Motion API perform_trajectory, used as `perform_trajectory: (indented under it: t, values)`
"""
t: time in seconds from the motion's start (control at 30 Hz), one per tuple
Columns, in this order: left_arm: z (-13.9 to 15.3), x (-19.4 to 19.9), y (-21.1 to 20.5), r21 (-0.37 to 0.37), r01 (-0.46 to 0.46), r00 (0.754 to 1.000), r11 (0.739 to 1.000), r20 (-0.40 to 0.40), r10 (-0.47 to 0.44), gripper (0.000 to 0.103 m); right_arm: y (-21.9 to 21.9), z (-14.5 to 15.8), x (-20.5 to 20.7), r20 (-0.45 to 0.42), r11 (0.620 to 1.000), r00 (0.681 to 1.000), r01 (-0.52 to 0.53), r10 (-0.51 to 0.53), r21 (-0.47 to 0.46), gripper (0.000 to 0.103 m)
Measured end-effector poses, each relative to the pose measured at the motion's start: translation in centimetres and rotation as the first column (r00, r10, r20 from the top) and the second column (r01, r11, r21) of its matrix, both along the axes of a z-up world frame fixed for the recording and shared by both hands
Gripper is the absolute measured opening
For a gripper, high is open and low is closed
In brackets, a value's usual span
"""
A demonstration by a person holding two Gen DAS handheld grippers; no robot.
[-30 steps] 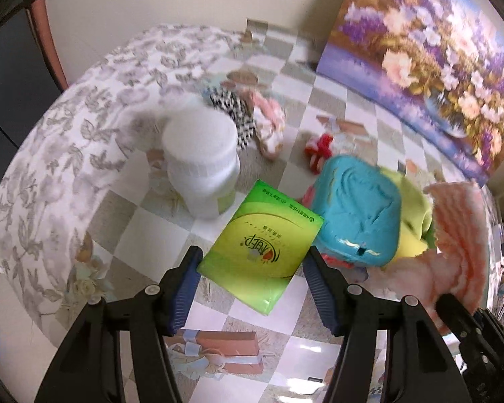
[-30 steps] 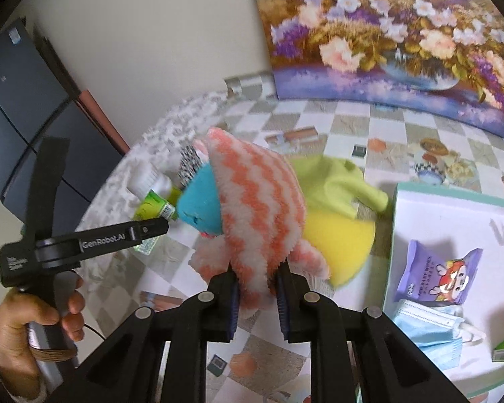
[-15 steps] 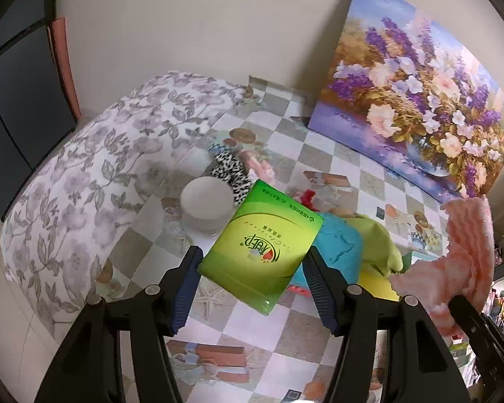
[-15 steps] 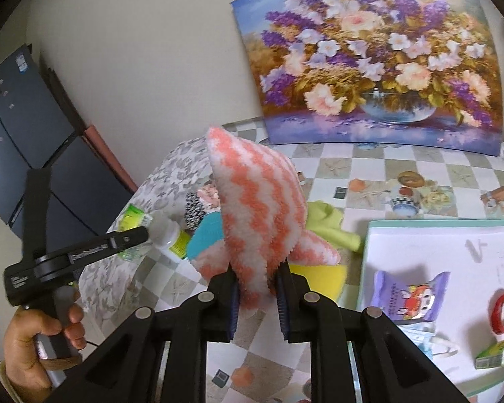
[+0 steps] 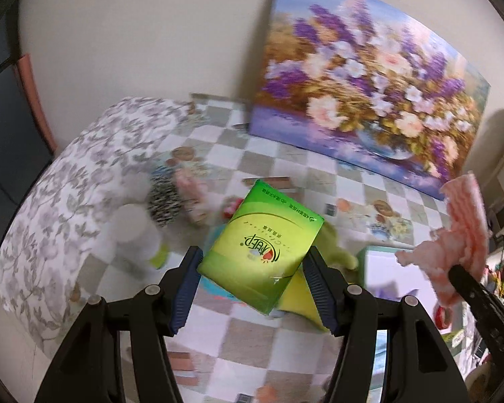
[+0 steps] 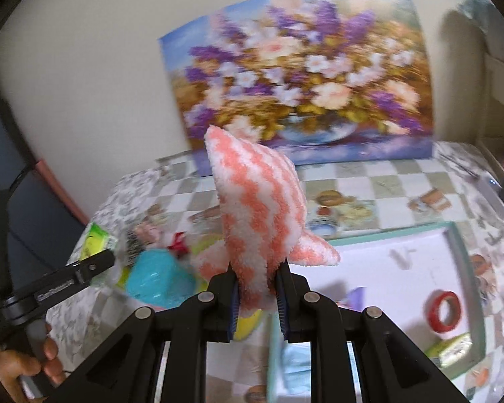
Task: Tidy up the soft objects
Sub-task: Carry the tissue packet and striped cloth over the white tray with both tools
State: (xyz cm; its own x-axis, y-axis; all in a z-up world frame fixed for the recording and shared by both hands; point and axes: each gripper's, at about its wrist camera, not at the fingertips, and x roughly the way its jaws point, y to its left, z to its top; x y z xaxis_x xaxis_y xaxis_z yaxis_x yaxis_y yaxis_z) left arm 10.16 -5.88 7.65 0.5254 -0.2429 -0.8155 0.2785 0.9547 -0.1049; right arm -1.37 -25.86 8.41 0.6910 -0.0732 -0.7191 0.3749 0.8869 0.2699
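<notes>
A: Left wrist view: left gripper (image 5: 252,280) is clamping the green tissue pack (image 5: 260,247) by its sides, carrying it above the checked table (image 5: 282,159); blue and yellow soft items are lying below (blurred).

B: Right wrist view: right gripper (image 6: 257,297) is pinching the pink-and-white fuzzy cloth (image 6: 257,211), jaws nearly together on the fabric; cloth is standing up clear of the table.

A: Step in hand, by my reading: both soft things are being carried, transport phase.

B: Agreed; white tray (image 6: 416,268) is sitting just beyond the cloth (tape roll and packets inside); the next move is probably calling for lowering over a bare patch before loosening either grip.
</notes>
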Motion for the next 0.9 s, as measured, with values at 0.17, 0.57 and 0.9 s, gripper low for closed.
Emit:
perform_trajectory:
  t: [0.17,0.57,0.9]
  values:
    - [0.3,-0.5,-4.4,0.015,0.081,0.997,0.997,-0.006,-0.080,0.063,-4.3,-1.5,-1.1,-0.071,0.991,0.989,0.133,-0.133,0.000,0.020]
    - [-2.3,-3.7,-17.0,0.076,0.317,0.948,0.945,-0.040,-0.314,0.063,-13.6,-5.8,-5.0,-0.218,0.933,0.910,0.359,-0.351,-0.006,0.020]
    - [-6.2,-6.6,-24.2,0.097,0.472,0.881,0.876,-0.091,-0.465,0.063,-17.2,-7.6,-6.2,-0.276,0.905,0.867,0.426,-0.414,-0.020,0.020]
